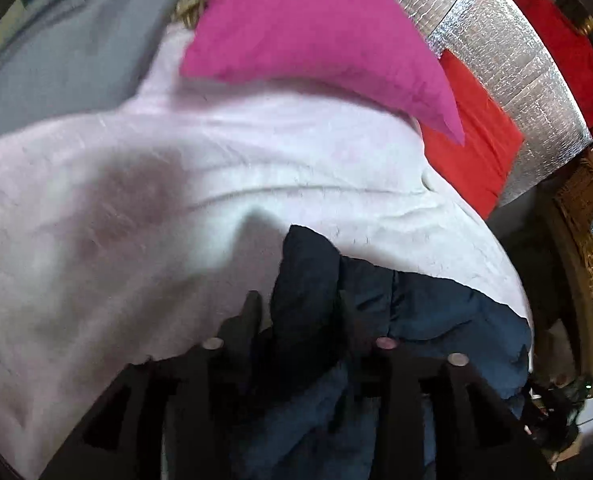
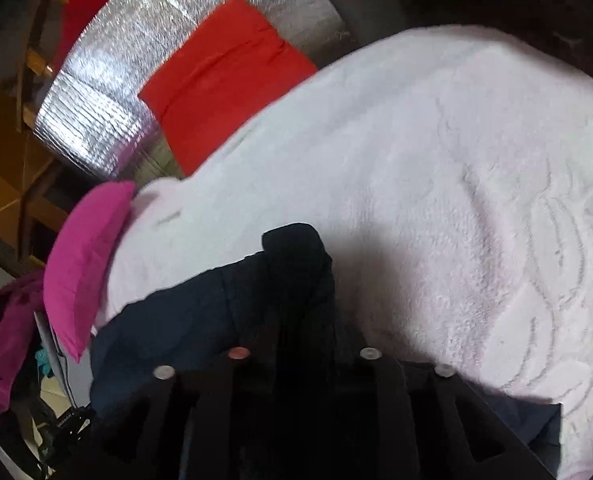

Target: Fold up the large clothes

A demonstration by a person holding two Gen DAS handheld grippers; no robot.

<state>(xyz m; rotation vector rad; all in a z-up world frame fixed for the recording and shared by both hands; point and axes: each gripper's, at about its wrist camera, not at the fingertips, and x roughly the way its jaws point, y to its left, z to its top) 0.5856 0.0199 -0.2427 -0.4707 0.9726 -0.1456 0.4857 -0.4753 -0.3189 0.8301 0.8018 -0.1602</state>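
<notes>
Each gripper, left (image 1: 296, 316) and right (image 2: 296, 312), pinches a bunched corner of the navy garment (image 1: 436, 312) hanging near over the pale blanket (image 1: 176, 200); folding looks barely begun.

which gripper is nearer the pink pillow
Left, I'd judge. The pink pillow fills the space ahead of the left gripper; for the right gripper it sits off at the frame's left edge. Both have the dark garment between their fingers.
</notes>
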